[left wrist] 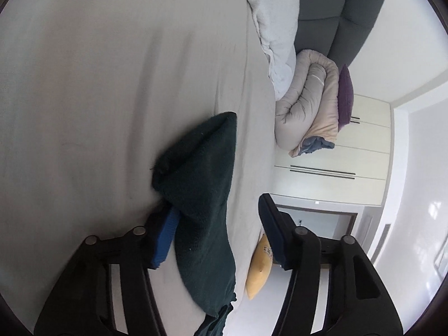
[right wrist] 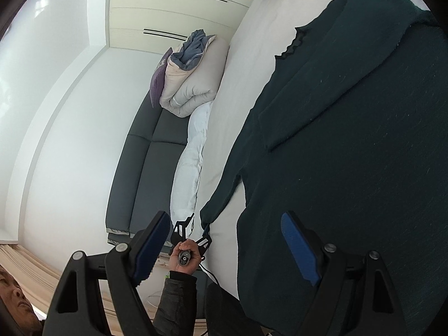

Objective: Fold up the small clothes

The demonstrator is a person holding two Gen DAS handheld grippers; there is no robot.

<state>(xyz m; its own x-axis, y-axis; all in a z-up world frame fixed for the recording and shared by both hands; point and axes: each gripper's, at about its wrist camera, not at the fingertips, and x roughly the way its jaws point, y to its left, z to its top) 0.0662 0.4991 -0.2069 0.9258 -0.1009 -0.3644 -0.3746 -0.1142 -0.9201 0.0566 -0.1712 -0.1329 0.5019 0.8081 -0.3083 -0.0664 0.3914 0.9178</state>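
A dark green knit sweater lies spread on the white bed sheet. Its sleeve shows in the left wrist view. My left gripper is open, with its left blue pad under the sleeve edge and the sleeve draped between the jaws. The left gripper also shows small in the right wrist view, at the cuff, held by a hand. My right gripper is open and empty, with its right finger over the sweater body.
A rolled beige duvet with a purple cushion and a white blanket lie along the grey headboard. A yellow pillow sits at the bed edge. White wardrobe doors stand beyond.
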